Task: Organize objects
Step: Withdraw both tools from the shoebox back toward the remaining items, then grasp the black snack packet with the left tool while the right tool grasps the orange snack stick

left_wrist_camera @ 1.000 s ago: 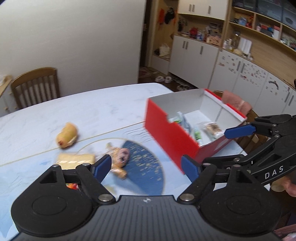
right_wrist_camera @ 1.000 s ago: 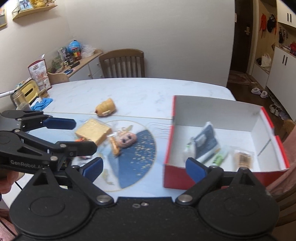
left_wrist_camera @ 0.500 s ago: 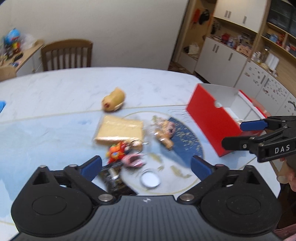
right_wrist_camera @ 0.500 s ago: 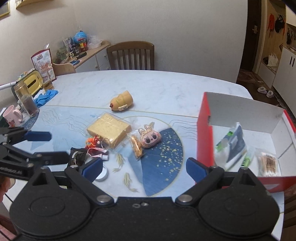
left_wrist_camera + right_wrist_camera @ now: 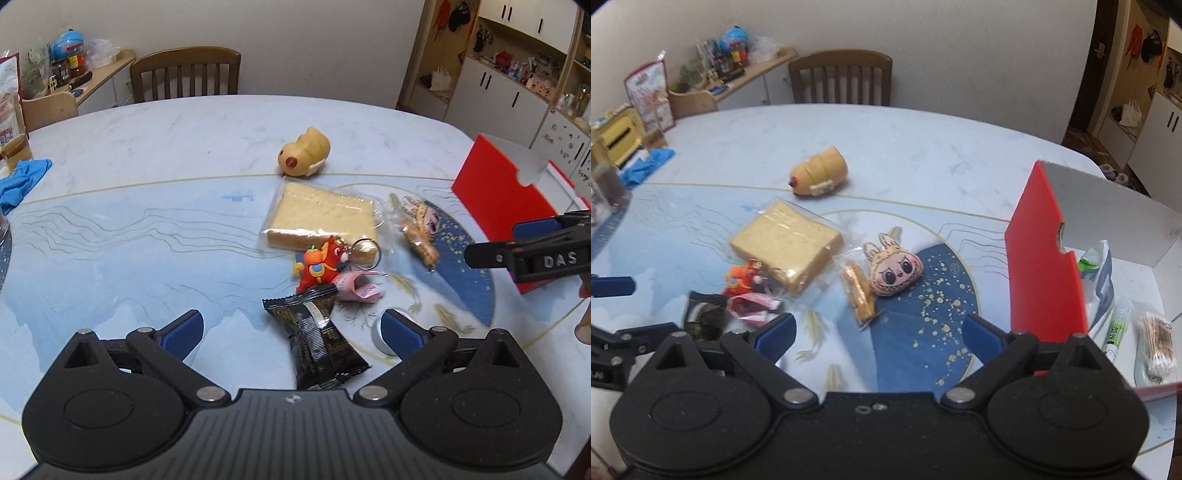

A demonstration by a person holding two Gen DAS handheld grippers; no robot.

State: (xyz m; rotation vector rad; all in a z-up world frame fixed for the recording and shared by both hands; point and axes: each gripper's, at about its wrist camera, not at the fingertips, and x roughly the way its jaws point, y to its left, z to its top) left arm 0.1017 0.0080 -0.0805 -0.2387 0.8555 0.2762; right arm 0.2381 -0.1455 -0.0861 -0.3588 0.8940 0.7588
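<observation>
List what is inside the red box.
Inside the red box: a white-and-blue pouch, a green-labelled tube and bagged cotton swabs. Its red wall and the tongs hide the rest.

White "DAS" lettering on the right claw (image 5: 491,240), seen from the left wrist

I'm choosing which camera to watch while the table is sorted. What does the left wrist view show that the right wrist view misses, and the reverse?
Only the left wrist view shows the small round tin and the whole black snack packet.

Only the right wrist view shows inside the red box: a green tube and a cotton swab pack. It also shows the face of the plush bunny head.

Both show the wrapped bread slice, the tan toy and the red keychain figure.
</observation>
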